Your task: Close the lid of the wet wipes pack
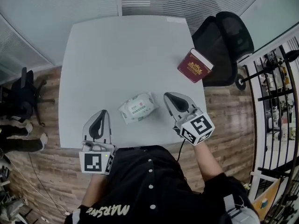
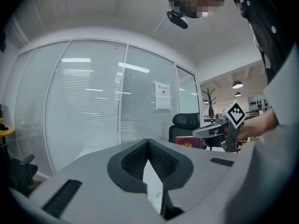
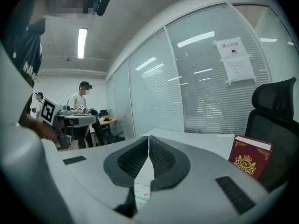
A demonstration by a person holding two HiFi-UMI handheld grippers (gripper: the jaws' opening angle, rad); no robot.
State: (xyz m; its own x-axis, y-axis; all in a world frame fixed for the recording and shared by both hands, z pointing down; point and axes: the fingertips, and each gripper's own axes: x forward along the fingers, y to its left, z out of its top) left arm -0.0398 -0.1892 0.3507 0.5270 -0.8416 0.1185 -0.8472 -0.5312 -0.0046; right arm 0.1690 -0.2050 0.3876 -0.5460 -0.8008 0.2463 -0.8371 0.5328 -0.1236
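Jaws together on left hand-held gripper (image 1: 104, 112) and right hand-held gripper (image 1: 167, 95), level, flanking wet wipes pack (image 1: 137, 107)

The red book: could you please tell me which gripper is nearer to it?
The right gripper. In the head view it is just below-left of the red book; the left gripper is farther off, on the other side of the wet wipes pack.

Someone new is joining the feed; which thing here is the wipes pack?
Start at the pale square table. Near the edge by the person, between the left hand-held gripper and the right hand-held gripper, lies the wipes pack. It is a soft white pouch with a green label, unlike the stiff red book at the right edge.
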